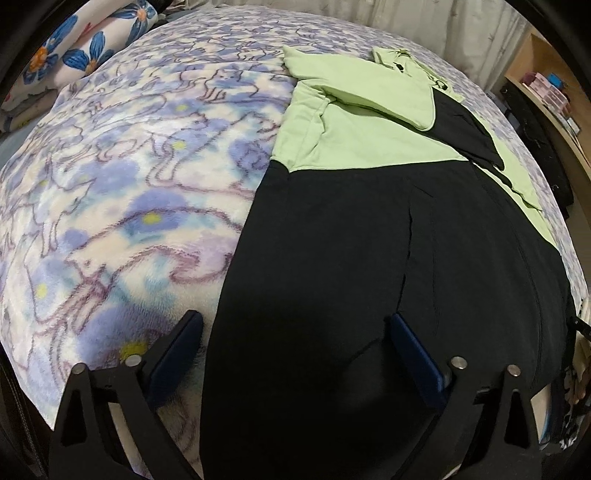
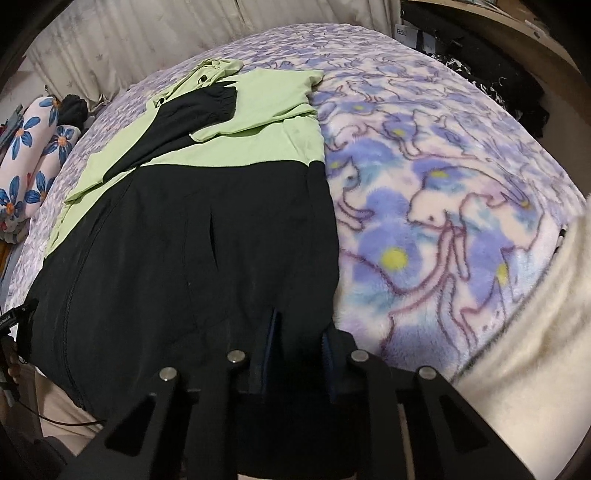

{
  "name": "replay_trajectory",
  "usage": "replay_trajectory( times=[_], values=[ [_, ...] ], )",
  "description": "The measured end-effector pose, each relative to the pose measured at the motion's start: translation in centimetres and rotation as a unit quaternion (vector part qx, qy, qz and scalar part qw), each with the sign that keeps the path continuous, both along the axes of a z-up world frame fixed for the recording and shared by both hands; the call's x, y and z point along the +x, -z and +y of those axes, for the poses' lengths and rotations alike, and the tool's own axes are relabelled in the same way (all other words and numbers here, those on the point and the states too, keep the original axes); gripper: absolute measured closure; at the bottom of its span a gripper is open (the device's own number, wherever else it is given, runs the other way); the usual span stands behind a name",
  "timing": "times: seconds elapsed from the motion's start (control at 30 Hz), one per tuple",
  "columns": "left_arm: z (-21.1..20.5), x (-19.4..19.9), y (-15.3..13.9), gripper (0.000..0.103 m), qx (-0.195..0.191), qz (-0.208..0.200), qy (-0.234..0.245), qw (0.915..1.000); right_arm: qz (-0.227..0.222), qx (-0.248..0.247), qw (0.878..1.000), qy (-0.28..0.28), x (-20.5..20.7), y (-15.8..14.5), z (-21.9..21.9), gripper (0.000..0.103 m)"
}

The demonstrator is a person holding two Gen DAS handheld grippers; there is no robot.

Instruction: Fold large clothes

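A black and light-green jacket [image 1: 369, 229] lies flat on the bed, sleeves folded across its green upper part; it also shows in the right wrist view [image 2: 184, 229]. My left gripper [image 1: 295, 332] is open, its jaws wide apart astride the jacket's near left hem edge, one finger over the blanket, one over black cloth. My right gripper [image 2: 299, 332] is nearly closed, its jaws pinching the jacket's near right hem corner.
A fleece blanket [image 1: 129, 184] with blue flowers and cat outlines covers the bed [image 2: 443, 184]. Floral pillows [image 1: 74, 48] lie at the far left. A wooden shelf [image 1: 546, 81] stands to the right. Curtains [image 2: 147, 33] hang behind. A cream sleeve [image 2: 535, 332] is at the right.
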State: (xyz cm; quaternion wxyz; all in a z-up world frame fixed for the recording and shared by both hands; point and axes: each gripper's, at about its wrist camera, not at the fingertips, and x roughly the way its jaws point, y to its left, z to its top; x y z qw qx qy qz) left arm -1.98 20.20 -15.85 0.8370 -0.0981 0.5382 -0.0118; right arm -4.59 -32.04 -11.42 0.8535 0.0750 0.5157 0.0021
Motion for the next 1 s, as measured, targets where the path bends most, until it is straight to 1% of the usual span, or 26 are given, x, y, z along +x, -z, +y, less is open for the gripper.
replay_trajectory(
  times=[0.03,0.07,0.1,0.17,0.23,0.3,0.33,0.37,0.43,0.53,0.67,0.7,0.77,0.87,1.0],
  values=[
    [0.0,-0.1,-0.1,0.017,0.003,-0.002,0.001,1.0000,0.000,-0.001,1.000,0.000,0.0,0.0,0.1,0.084],
    [-0.1,-0.2,-0.2,0.034,0.009,-0.004,0.001,1.0000,0.000,-0.003,1.000,0.000,0.0,-0.1,0.1,0.085],
    [-0.2,-0.2,-0.4,0.044,0.014,-0.005,0.001,0.9999,-0.001,-0.004,1.000,-0.001,0.0,-0.1,0.2,0.086],
    [-0.2,-0.3,-0.7,0.082,0.005,-0.002,0.002,1.0000,-0.003,-0.010,1.000,-0.004,0.0,-0.3,0.5,0.090],
    [-0.2,-0.4,-1.0,0.092,-0.007,0.001,0.000,1.0000,-0.008,-0.014,1.000,-0.006,0.0,-0.6,0.7,0.092],
    [-0.5,-0.4,-1.3,0.095,-0.002,0.003,-0.002,1.0000,-0.014,-0.011,1.000,-0.007,-0.1,-0.9,0.8,0.095],
    [-0.6,-0.5,-1.4,0.097,-0.002,0.003,-0.003,1.0000,-0.022,0.005,1.000,-0.011,-0.2,-1.2,0.9,0.097],
    [-0.8,-0.5,-1.7,0.099,-0.010,0.003,-0.005,0.9999,-0.027,0.018,0.999,-0.013,-0.2,-1.5,1.0,0.097],
    [-0.8,-0.5,-2.2,0.099,-0.055,0.000,-0.008,0.9985,-0.042,0.030,0.998,-0.020,-0.2,-2.3,1.5,0.097],
    [-1.1,0.0,-3.6,0.100,-0.093,-0.011,-0.018,0.9955,-0.067,0.055,0.996,-0.032,0.4,-3.9,2.2,0.097],
    [-1.2,1.1,-6.9,0.100,-0.154,-0.049,-0.022,0.9867,-0.098,0.101,0.990,-0.031,2.0,-6.0,1.9,0.098],
    [-1.2,1.5,-7.5,0.100,-0.162,-0.057,-0.022,0.9849,-0.107,0.115,0.987,-0.028,2.6,-6.6,1.6,0.098],
    [-1.2,2.7,-9.2,0.100,-0.180,-0.075,-0.021,0.9805,-0.125,0.136,0.983,-0.020,3.6,-7.7,1.0,0.098],
    [-1.3,4.8,-11.1,0.100,-0.194,-0.098,-0.021,0.9759,-0.153,0.167,0.974,-0.005,6.1,-9.8,0.0,0.098],
    [-0.9,9.1,-12.8,0.100,-0.210,-0.110,-0.033,0.9710,-0.173,0.180,0.968,0.007,9.7,-11.6,-0.7,0.098]
  ],
)
